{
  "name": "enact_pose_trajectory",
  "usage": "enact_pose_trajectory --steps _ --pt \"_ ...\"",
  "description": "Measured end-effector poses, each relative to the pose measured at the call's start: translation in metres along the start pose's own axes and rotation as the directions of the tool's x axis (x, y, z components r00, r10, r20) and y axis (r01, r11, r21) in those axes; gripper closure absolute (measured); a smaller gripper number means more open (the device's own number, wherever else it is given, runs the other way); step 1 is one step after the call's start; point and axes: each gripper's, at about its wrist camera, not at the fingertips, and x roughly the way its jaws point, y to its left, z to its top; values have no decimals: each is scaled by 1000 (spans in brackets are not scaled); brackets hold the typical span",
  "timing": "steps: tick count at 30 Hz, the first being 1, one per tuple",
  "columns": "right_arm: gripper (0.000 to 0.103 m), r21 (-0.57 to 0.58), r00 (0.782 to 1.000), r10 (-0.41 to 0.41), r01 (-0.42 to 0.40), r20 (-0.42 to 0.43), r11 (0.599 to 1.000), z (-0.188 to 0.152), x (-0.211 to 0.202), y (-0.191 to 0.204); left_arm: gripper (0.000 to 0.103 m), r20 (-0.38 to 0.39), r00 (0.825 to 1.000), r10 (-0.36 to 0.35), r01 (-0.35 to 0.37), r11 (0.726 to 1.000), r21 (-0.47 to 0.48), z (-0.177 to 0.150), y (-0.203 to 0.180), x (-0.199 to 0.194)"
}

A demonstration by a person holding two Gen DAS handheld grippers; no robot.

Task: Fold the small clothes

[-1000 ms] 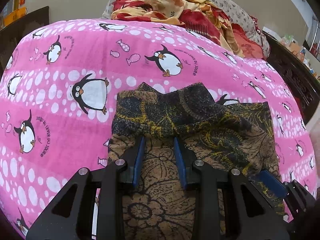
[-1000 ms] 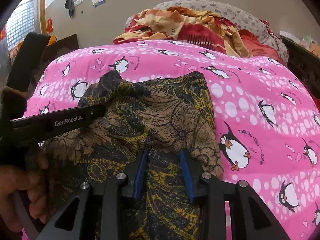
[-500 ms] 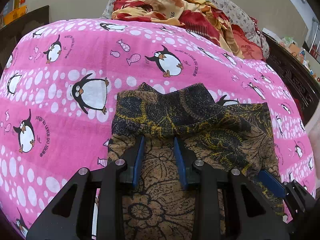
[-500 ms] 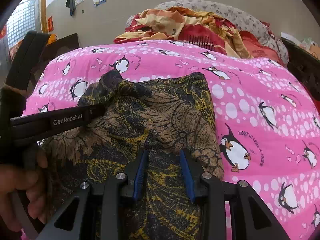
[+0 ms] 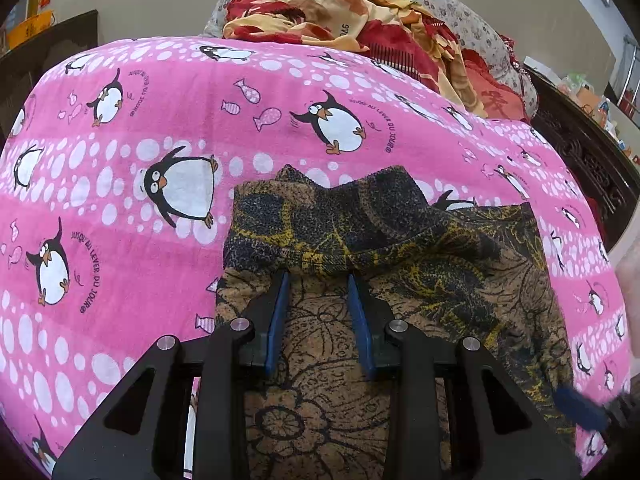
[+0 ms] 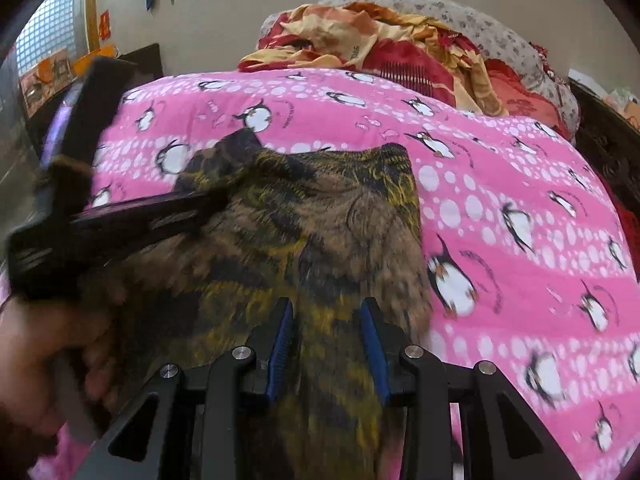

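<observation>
A brown garment [image 5: 400, 264] printed with black and yellow flowers lies bunched on the pink penguin bedspread [image 5: 120, 208], its far edge folded back in a dark, rumpled band. The left gripper [image 5: 318, 280] and the right gripper [image 6: 327, 308] each pinch a fold of its near edge between narrowly parted jaws. Red and yellow blankets [image 5: 344, 12] are heaped beyond the bedspread.

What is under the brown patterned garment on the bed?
The brown patterned garment lies directly on the pink penguin bedsheet, which shows around its left, far and right edges. Whatever lies beneath its middle is covered by the cloth.
</observation>
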Motion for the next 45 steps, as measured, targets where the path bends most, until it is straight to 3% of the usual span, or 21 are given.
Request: enact_pose_trajectory --steps 4,8,12,16,18,20,22,24,26,28,29,31,36,43,44,45 --pt "69 19 999 46 -45 -10 999 -18 -34 3 73 -48 999 -24 25 999 25 4 -2 -15" --pt "70 4 994 108 -108 27 994 -38 -60 15 73 12 996 -93 92 994 62 -3 4 -70" --pt "69 -59 995 90 -92 -35 994 -73 -42 20 73 -18 990 -140 141 984 113 -43 5 -111" --pt "69 18 987 156 -157 23 988 -78 -65 6 73 -34 979 -203 206 967 151 -94 -5 -145" --pt "69 -1 992 117 -117 52 993 -84 -77 1 73 -48 982 -181 187 969 162 -110 -5 -142" --pt "69 -31 994 89 -87 65 996 -94 -82 -5 73 -88 990 -115 128 978 164 -124 -4 -124" --pt "69 -44 997 71 -70 27 997 -106 -74 -16 72 -47 991 -127 133 979 157 -133 -2 -121" --pt "62 -46 998 63 -63 -1 997 -119 -64 -23 66 -19 991 -130 132 977 166 -137 -5 -120" --pt "54 -24 995 97 -97 12 995 -131 -57 -32 38 -14 986 -164 164 966 202 -140 -11 -119" --pt "52 -4 990 122 -122 65 993 -137 -56 -36 20 -33 980 -196 198 948 249 -143 -22 -117" --pt "52 -5 990 119 -119 74 993 -138 -57 -36 17 -41 981 -192 196 943 269 -143 -25 -116" --pt "52 -9 991 108 -108 83 994 -140 -57 -35 14 -45 984 -173 178 940 292 -144 -31 -115" --pt "50 3 988 133 -133 75 991 -139 -57 -38 1 -78 976 -204 218 926 308 -141 -35 -110" --pt "47 -13 995 90 -90 43 996 -136 -61 -30 1 -87 984 -155 176 922 346 -144 -41 -108" --pt "40 -13 995 91 -91 40 996 -136 -62 -29 1 -89 986 -142 164 920 355 -144 -43 -107" --pt "26 -10 994 102 -102 30 995 -136 -63 -30 1 -90 988 -125 150 918 368 -145 -46 -106"
